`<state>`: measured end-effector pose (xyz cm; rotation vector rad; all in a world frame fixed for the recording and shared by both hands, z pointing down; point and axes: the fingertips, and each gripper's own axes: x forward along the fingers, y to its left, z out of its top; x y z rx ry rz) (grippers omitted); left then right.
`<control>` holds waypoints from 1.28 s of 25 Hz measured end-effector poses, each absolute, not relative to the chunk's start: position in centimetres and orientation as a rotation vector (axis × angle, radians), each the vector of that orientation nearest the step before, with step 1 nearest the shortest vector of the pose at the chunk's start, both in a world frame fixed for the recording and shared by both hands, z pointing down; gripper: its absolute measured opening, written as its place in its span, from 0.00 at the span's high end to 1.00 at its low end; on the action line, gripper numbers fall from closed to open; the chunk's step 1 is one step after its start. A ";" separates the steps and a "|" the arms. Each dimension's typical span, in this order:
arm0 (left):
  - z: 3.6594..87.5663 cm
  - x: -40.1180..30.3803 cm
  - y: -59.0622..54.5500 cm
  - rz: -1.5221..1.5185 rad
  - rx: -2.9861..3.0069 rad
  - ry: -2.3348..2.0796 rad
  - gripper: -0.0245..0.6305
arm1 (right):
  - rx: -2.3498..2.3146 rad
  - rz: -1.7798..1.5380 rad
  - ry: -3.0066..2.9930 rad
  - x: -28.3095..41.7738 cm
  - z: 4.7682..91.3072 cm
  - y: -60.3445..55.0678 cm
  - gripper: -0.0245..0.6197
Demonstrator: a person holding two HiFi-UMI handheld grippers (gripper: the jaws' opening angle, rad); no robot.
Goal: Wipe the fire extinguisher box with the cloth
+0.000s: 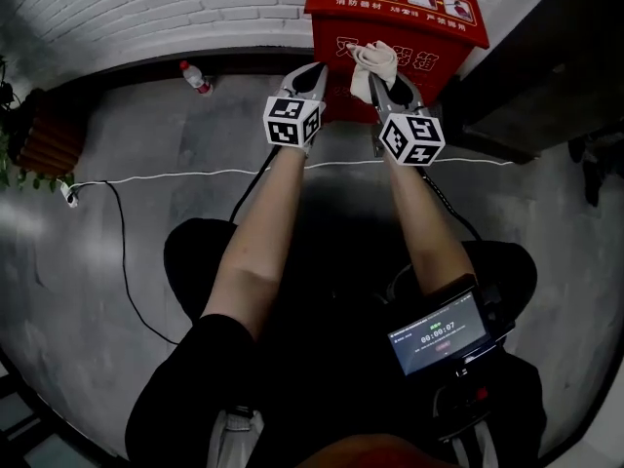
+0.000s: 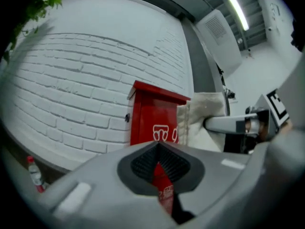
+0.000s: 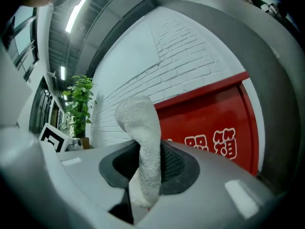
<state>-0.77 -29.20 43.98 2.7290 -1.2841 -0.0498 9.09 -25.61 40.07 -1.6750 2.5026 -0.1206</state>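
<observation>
A red fire extinguisher box (image 1: 395, 18) stands against the white brick wall, its front printed with white characters. My right gripper (image 1: 383, 81) is shut on a white cloth (image 1: 376, 60) that sticks up from its jaws just in front of the box's front face. In the right gripper view the cloth (image 3: 143, 142) is pinched between the pads, with the red box (image 3: 214, 132) close behind. My left gripper (image 1: 310, 78) hovers beside the box's lower left, jaws shut with nothing held. The left gripper view shows the box (image 2: 155, 118) and the cloth (image 2: 200, 113) to its right.
A plastic bottle with a red cap (image 1: 195, 76) lies on the grey floor by the wall. A white cable (image 1: 175, 175) runs across the floor. A potted plant (image 1: 29, 130) stands at the left. A dark panel (image 1: 546, 57) rises right of the box.
</observation>
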 end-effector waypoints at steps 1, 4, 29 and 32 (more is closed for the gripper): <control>44.9 -0.9 -29.2 -0.015 2.743 -1.281 0.96 | -1.665 -0.124 2.511 8.6 41.1 -25.8 0.81; 46.5 -1.2 -28.9 0.053 2.780 -1.264 0.96 | -1.619 -0.122 2.565 7.0 43.6 -26.7 0.82; 50.3 1.8 -32.5 0.052 2.739 -1.177 0.96 | -1.848 -0.189 2.487 6.3 50.4 -32.2 0.80; 50.0 3.5 -32.1 0.039 2.765 -1.143 0.96 | -1.888 -0.187 2.466 8.3 50.5 -31.9 0.80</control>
